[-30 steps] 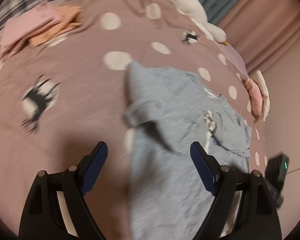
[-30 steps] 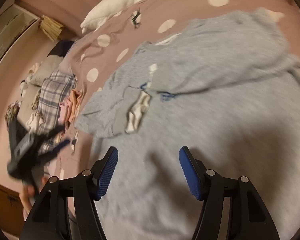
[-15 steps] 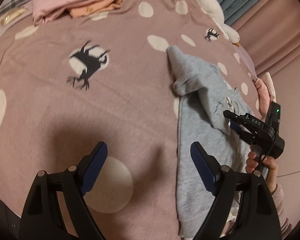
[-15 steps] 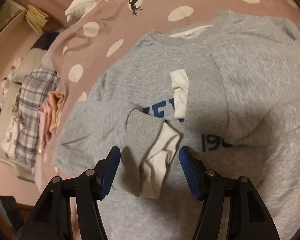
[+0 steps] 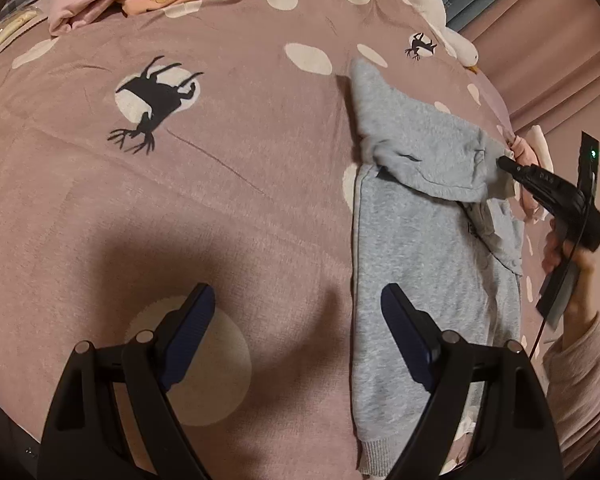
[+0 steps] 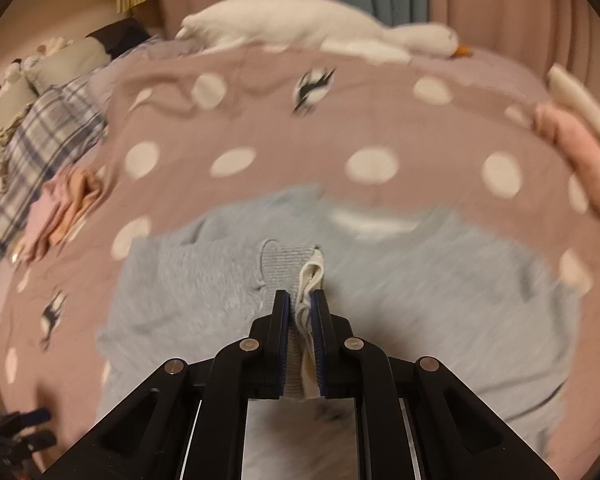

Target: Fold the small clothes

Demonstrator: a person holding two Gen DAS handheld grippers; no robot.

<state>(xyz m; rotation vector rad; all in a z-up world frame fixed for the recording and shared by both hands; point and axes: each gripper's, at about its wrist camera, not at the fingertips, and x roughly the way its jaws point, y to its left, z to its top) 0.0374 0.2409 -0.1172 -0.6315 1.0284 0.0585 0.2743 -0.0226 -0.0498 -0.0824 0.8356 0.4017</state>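
Right gripper (image 6: 300,312) clamps the sweatshirt (image 5: 420,248) cuff (image 6: 288,264) at frame centre; left gripper (image 5: 298,320) gapes, empty, lower frame.

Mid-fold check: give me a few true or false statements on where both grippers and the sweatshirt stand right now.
1. The right gripper is shut on the sleeve cuff of the grey sweatshirt. True.
2. The left gripper is holding the sweatshirt's hem. False: its jaws stand open, holding nothing.
3. The sweatshirt lies on a spotted pink bedspread. True.
4. The white goose toy lies on top of the sweatshirt. False: it lies along the far edge of the bed.
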